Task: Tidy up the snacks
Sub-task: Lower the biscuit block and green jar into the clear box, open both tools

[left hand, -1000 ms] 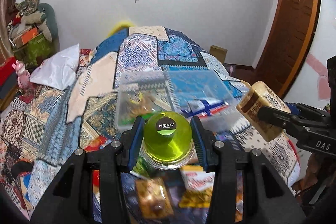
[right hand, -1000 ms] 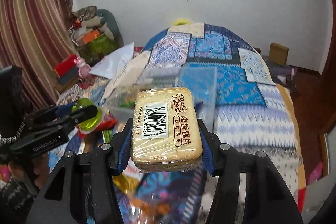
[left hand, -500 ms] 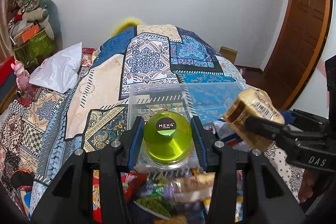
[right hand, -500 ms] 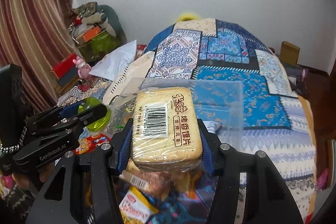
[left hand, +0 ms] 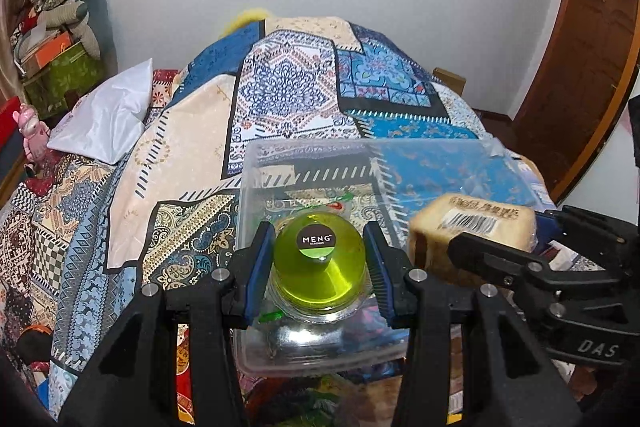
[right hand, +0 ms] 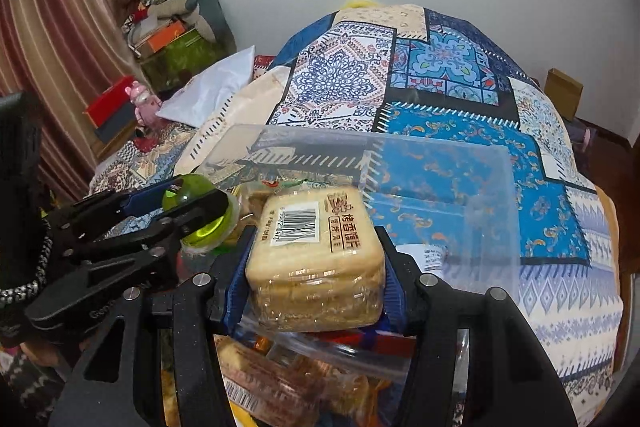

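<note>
We are holding two snacks over the clear plastic bin (left hand: 256, 195) lying on the patterned bedspread (left hand: 192, 131). Our left gripper (left hand: 319, 269) is clamping a green jelly cup (left hand: 319, 267) by its sides, above the bin's near-left part. Our right gripper (right hand: 314, 275) is squeezing a wrapped biscuit pack (right hand: 316, 259) between its blue pads, above the bin's near edge and just to the right of the cup.

We are seeing several risks. The cup is round and glossy, so we are judging that it could slip or rotate between the jaws if we tilt it further. The two grippers are working close together over the bin, and they could knock each other as we lower them. The bin is resting on soft bedding, so pressing on its rim could tip it or shift it. Some wrapped snacks (right hand: 280, 379) are already lying inside near the front wall, and dropping the pack onto them could leave it propped askew.
</note>
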Available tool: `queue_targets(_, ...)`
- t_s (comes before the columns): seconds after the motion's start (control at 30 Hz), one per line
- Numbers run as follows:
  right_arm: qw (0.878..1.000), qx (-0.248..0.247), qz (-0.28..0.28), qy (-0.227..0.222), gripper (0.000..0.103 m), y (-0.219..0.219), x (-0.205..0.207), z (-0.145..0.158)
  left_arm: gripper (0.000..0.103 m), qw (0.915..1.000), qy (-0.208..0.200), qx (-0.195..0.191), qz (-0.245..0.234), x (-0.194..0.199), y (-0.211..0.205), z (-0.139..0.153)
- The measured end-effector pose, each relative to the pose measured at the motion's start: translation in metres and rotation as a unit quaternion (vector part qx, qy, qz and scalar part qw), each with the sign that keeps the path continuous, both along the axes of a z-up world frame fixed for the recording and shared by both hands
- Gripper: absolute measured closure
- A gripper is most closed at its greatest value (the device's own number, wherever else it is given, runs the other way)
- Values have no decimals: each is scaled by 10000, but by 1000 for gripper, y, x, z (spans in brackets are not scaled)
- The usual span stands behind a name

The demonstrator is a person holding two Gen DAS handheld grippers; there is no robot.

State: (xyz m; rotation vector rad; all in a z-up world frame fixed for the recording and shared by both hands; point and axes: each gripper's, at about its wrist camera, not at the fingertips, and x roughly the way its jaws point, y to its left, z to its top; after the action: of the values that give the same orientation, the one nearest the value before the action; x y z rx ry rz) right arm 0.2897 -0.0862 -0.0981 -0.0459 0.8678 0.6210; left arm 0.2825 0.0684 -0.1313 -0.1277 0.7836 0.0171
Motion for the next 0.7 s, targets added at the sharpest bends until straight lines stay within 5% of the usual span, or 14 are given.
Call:
queue_targets(0.17, 9999, -102, 28, 58, 51, 4, 2, -5, 56, 9999, 57, 110, 82, 1, 1, -5)
queue_targets(0.27, 9999, -82, 19, 110, 49, 2, 2, -3, 41, 9998, 34, 50, 163, -1, 4, 0)
queue_targets(0.6, 9997, 70, 22, -238, 48, -20, -30, 37, 41, 9996, -236, 125, 84, -46, 0, 41)
queue_targets(0.7, 9995, 68, 33, -315, 48, -28, -48, 46, 32, 9994, -303, 192, 36, -69, -6, 51)
